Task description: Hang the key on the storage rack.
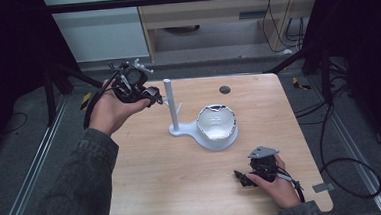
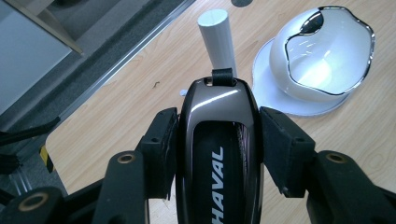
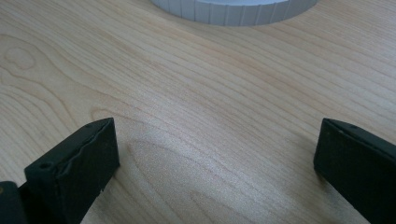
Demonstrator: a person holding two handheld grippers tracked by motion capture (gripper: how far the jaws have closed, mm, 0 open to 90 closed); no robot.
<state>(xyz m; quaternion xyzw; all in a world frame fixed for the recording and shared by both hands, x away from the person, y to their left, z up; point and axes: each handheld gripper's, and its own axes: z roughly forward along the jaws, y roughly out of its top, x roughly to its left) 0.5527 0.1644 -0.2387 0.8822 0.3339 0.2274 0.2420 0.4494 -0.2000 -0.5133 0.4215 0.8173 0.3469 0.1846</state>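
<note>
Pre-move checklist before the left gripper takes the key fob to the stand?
1. Left gripper shut on the Haval key fob: ok.
2. Fob strap loop free at the front: ok.
3. White post ahead of the fob, unobstructed: ok.
4. Side pegs on the post free: cannot tell.
5. Right gripper open, low over the table, away from the stand: ok.
6. White bowl seated on the stand base: ok.

White plastic stand (image 1: 172, 108) at frame centre on wooden table (image 1: 182, 173); white scalloped bowl (image 1: 217, 122) on its base, right of post.
</note>
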